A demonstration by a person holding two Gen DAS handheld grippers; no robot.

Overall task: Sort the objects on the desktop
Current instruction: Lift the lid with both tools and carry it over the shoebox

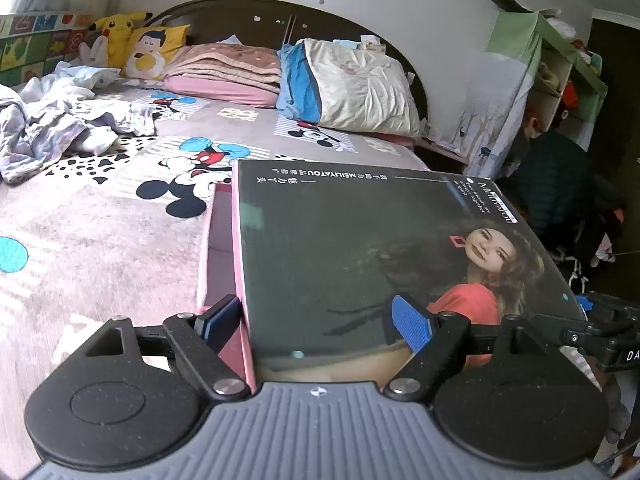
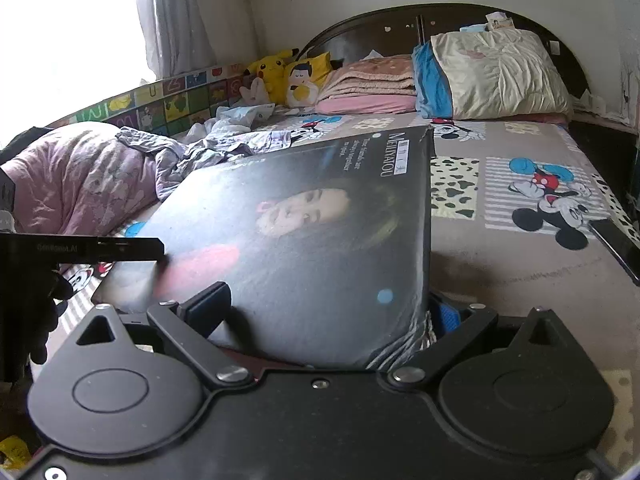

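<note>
A flat box with a dark lid (image 1: 360, 240) printed with a woman in red and a pink base (image 1: 218, 256) is held over the bed. My left gripper (image 1: 316, 324) grips its near left edge: one blue pad sits on the lid top, the other under the pink side. My right gripper (image 2: 332, 312) grips the near right corner of the same lid (image 2: 312, 232); its right finger (image 2: 446, 318) is under the lid. The left gripper's body (image 2: 84, 249) shows at the left in the right wrist view.
The bed (image 2: 520, 248) has a grey Mickey Mouse sheet. Crumpled clothes (image 1: 60, 120) and a pink quilt (image 2: 80, 176) lie on its left. Pillows (image 1: 352, 84), folded blankets (image 1: 228, 72) and plush toys (image 1: 116, 36) line the headboard. A dark flat object (image 2: 616, 244) lies at the bed's right edge. Shelves (image 1: 560, 72) stand to the right.
</note>
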